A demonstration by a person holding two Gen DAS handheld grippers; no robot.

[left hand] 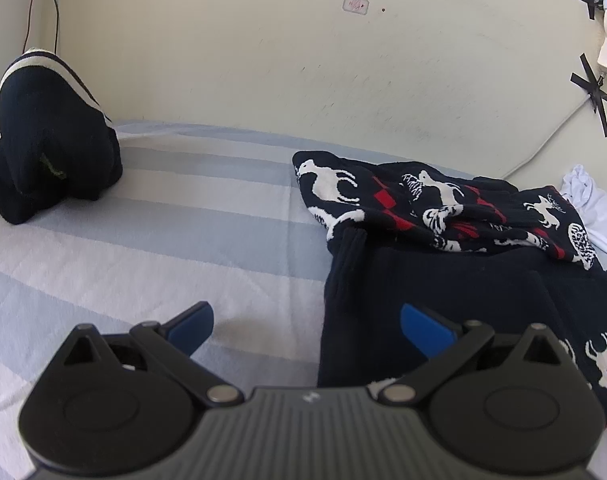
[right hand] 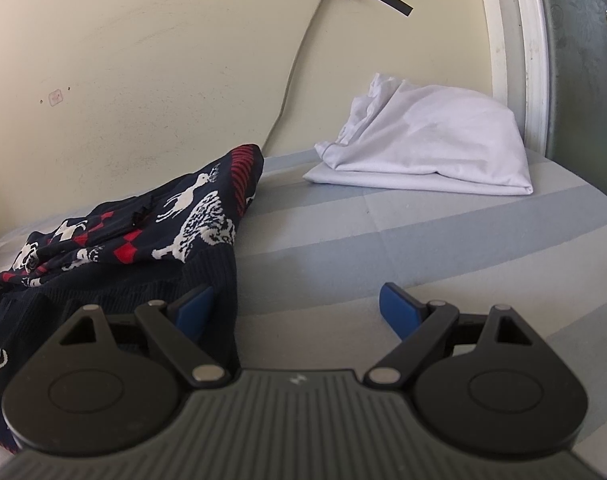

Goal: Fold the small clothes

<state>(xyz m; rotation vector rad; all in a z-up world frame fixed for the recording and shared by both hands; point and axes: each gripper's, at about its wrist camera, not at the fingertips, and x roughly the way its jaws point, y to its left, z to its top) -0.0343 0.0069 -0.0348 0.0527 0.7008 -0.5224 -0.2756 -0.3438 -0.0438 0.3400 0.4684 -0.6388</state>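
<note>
A navy knit sweater (left hand: 443, 240) with white animals and red diamonds lies rumpled on the striped bed sheet (left hand: 163, 240). In the left wrist view my left gripper (left hand: 307, 324) stands open, its right blue pad over the sweater's left edge and its left pad over bare sheet. The same sweater (right hand: 115, 248) fills the left side of the right wrist view. My right gripper (right hand: 295, 312) is open there, its left pad at the sweater's right edge and its right pad above the sheet. Neither gripper holds anything.
A dark folded garment (left hand: 47, 148) with a white stripe sits at the far left against the wall. A white folded cloth (right hand: 427, 148) lies at the back right. A taped cable (right hand: 295, 64) runs down the cream wall, and a window frame (right hand: 531, 52) stands at the right.
</note>
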